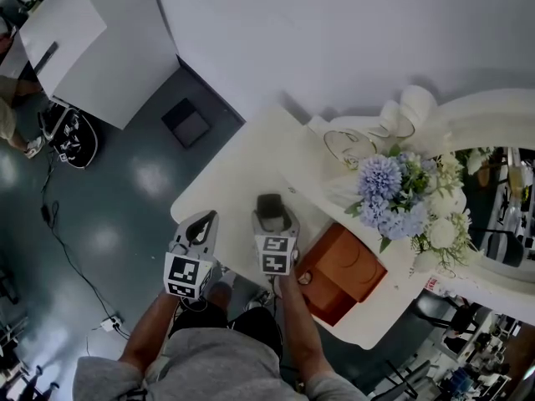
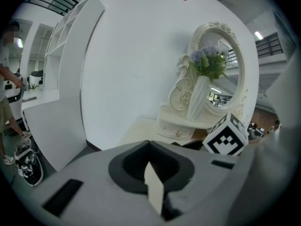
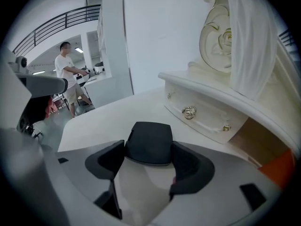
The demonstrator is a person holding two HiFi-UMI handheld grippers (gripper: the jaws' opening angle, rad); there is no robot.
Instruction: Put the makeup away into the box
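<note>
A big white wall point(image 1: 334, 32) stands behind everything, and a dark, shiny floor point(image 1: 109, 207) lies to the left. The white table point(image 1: 242, 170) pushes up to the wall. Its left edge is a long slant that drops to the floor, and its near-left corner is round. Most of the table top in front of the tools is bare, so there is room to move there. The right side is more crowded. A tall cream mirror point(image 1: 493, 115) stands there with a curly frame, and a bunch of blue and white flowers point(image 1: 401, 195) is in front of it. Under the mirror is a small drawer point(image 3: 202, 114) with gold knobs. The orange-brown box point(image 1: 347, 266) sits at the near edge of the table, below the flowers and just beside the right tool point(image 1: 274, 217). The right tool is spread wide over the table. A dark case point(image 3: 149, 142) sits on the table between its jaws, close to both of them. The left tool point(image 1: 207, 222) is near the round corner, by the table's left edge. Its tips are pressed together and it holds nothing.
</note>
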